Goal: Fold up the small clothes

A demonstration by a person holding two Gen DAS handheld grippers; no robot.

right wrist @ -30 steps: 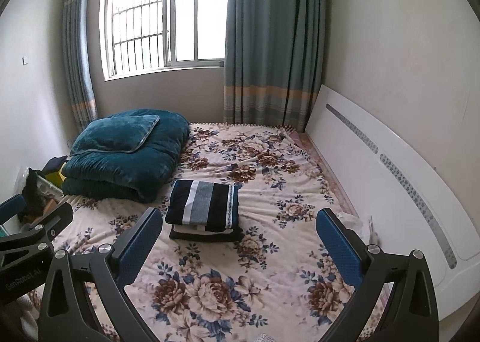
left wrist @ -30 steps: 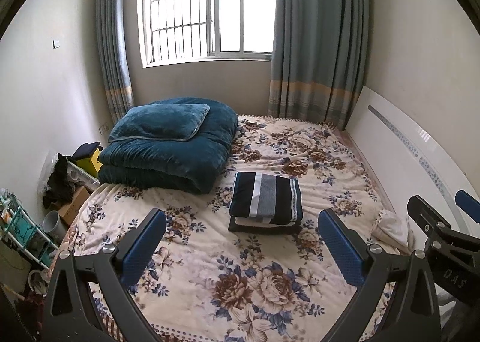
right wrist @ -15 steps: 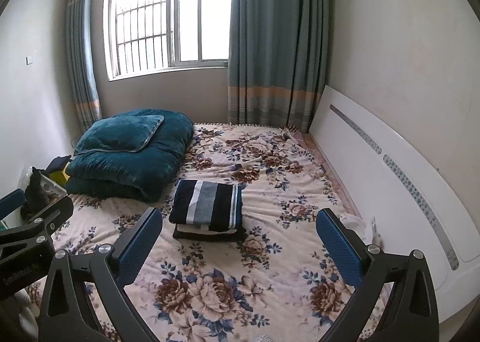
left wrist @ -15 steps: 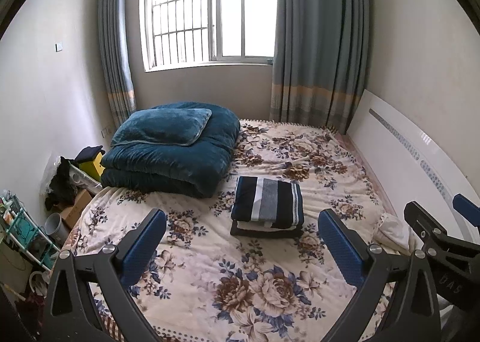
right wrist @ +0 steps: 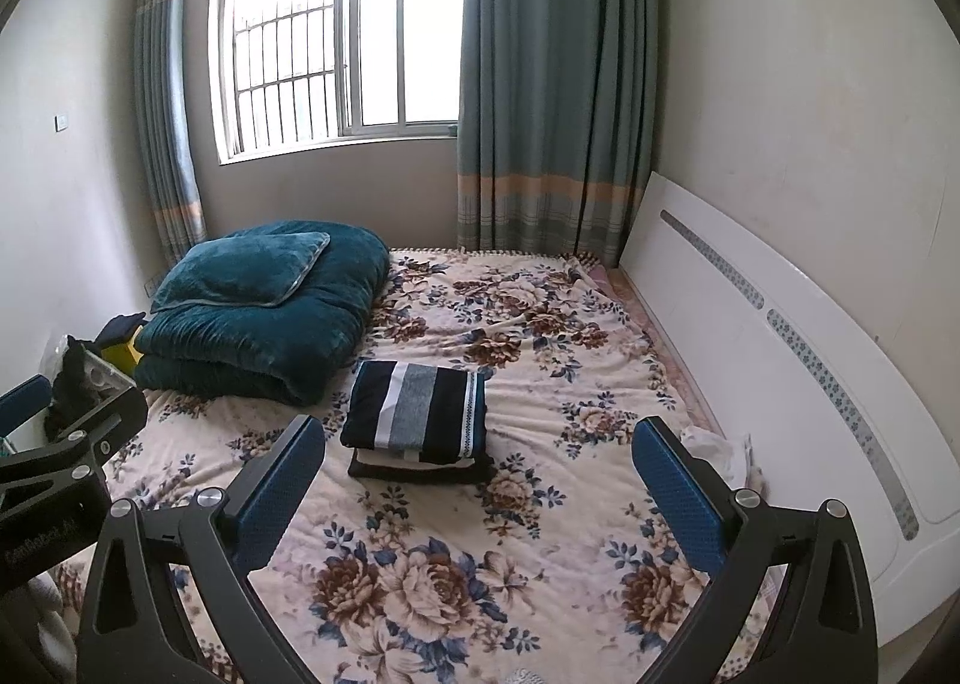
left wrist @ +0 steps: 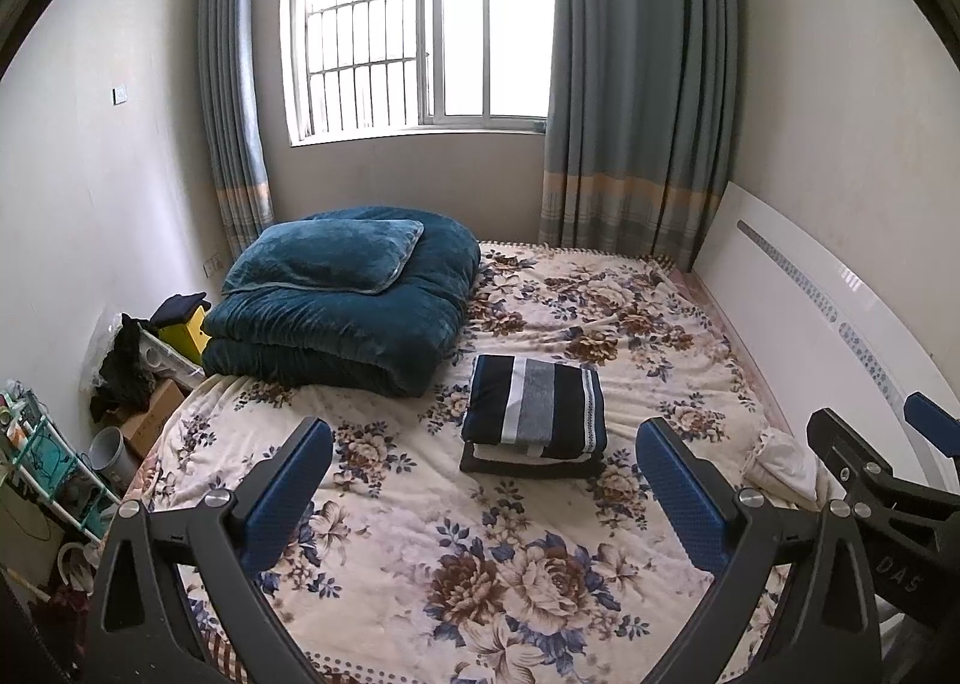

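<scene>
Folded clothes mid-bed, quilt behind-left, possibly touching.

A home bedroom — floral bed, curtained window.

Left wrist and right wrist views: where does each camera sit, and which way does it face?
Left wrist: on the left claw, open, facing the window across the floral bed; the right claw shows at its right edge.
Right wrist: on the right claw, open, facing likewise; the left claw shows at its left edge.
Shared: the folded clothes stack, teal quilt, window.
</scene>
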